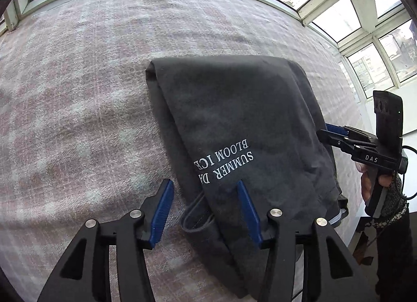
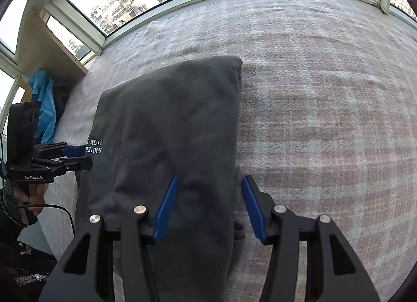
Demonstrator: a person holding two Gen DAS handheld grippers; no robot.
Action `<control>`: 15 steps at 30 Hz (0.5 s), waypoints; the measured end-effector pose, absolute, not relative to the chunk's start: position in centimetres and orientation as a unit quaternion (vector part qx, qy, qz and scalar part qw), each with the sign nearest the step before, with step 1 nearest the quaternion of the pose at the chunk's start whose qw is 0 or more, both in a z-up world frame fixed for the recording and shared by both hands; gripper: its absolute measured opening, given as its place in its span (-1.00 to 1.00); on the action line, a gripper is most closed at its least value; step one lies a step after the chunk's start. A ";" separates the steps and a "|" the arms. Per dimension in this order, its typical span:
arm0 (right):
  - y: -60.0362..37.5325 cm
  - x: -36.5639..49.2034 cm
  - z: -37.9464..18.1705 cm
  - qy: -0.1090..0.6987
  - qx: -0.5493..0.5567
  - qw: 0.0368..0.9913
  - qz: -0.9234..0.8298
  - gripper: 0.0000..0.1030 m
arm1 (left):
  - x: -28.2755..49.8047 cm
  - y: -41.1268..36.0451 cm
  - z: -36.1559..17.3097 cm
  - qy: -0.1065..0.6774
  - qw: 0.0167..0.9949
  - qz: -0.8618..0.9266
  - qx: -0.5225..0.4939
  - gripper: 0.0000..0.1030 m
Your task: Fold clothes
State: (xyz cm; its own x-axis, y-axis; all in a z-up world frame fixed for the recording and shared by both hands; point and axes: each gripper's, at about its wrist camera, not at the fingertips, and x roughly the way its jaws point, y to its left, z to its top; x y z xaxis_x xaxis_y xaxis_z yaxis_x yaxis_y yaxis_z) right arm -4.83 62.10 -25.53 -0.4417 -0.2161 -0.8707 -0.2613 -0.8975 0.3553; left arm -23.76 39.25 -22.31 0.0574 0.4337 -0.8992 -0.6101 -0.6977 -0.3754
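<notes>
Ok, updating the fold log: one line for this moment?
garment: dark, folded, on blanket | left claw: open, at near edge | right claw: open, at near edge | nothing gripped

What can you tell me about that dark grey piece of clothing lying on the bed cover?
The dark grey garment is soft, matte fabric, folded into a long, thick bundle with rounded fold edges. White letters reading "SUMMER", "BLOOM ICE" show upside down. A loop of cord pokes out near its close end. It lies flat on the pink checked cover, with both open grippers straddling its edges.
</notes>
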 end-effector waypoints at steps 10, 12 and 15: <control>61.8 -5.0 -24.5 0.225 -0.517 -0.006 0.826 -0.80 | -23.6 41.2 -22.3 0.064 0.420 0.687 -0.590 -0.73; 61.9 -4.8 -23.8 0.241 -0.501 -0.013 0.831 -0.82 | -23.6 41.3 -21.9 0.053 0.431 0.686 -0.584 -0.77; 61.8 -4.4 -22.0 0.248 -0.478 -0.017 0.842 -0.83 | -23.4 41.4 -20.7 0.028 0.449 0.683 -0.575 -0.78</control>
